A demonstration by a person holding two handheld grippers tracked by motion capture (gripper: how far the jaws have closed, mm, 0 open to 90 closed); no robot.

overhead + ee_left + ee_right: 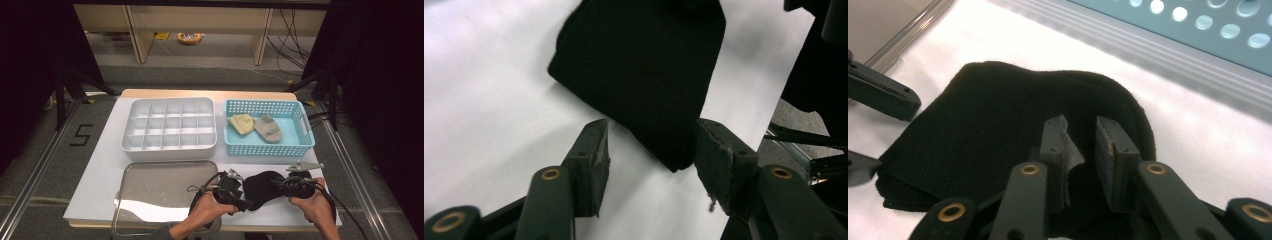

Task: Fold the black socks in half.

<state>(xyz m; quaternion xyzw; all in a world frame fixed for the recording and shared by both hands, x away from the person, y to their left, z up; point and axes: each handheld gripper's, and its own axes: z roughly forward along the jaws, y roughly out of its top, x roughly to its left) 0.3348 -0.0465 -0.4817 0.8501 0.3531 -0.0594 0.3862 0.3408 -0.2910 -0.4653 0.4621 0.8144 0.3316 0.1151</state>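
My left tool (651,150) gapes around the black sock's (644,70) corner near the table's (107,165) front edge; my right tool (1080,150) presses, nearly closed, on it.

One black sock (262,189) lies between the two grippers: left gripper (246,204), right gripper (280,183). Beyond the right gripper, one blue perforated basket (300,145) holds two socks, one yellow (241,123) and one grey (267,128). Beyond the left gripper stands one white divided organiser (170,124) with apparently fifteen compartments, though the far row is hard to count. Beside the left gripper lies one metal tray (150,192).
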